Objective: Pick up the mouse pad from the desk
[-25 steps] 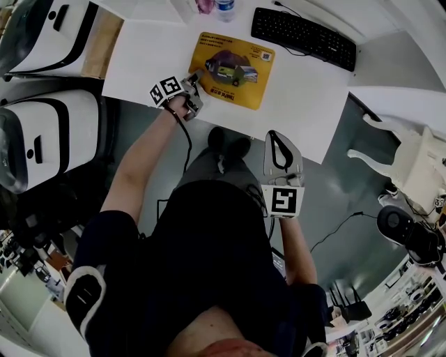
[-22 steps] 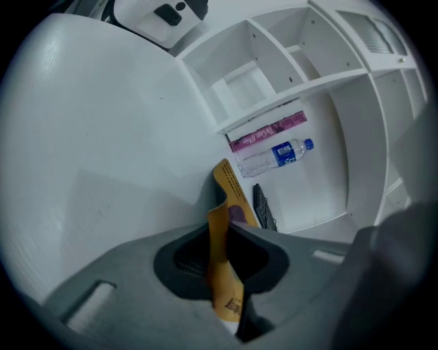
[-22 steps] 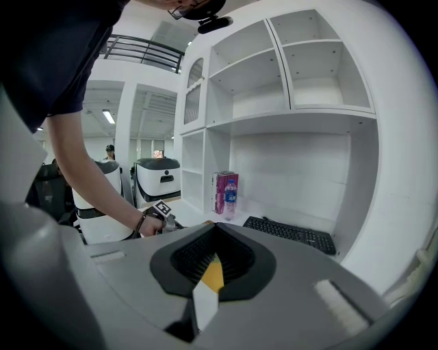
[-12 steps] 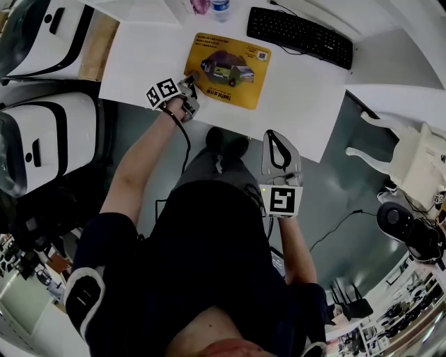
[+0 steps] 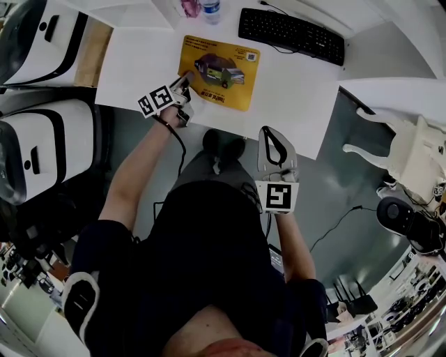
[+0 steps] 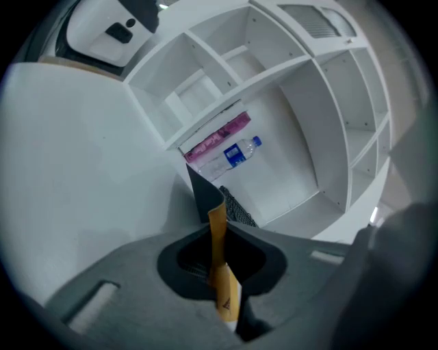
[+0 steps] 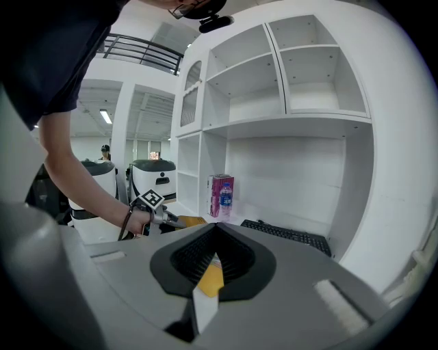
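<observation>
Left hand-held gripper (image 5: pixel 183 81) is clamped on the raised near-left corner of the flat yellow rectangular printed mouse pad (image 5: pixel 221 73) lying on the white surface (image 5: pixel 293 97), while the right hand-held gripper (image 5: pixel 270 134), at the pad's 5 o'clock, hangs closed and empty.

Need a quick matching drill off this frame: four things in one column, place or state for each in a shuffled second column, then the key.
Things
1. mouse pad
2. keyboard
3. water bottle
4. right gripper

Place or state
A. near the front edge of the desk, apart from the pad
B. at the back of the desk, beside a pink box
C. yellow, one edge clamped in the left gripper
D. black, lying behind and to the right of the pad

Pairs: 1-C, 2-D, 3-B, 4-A
</observation>
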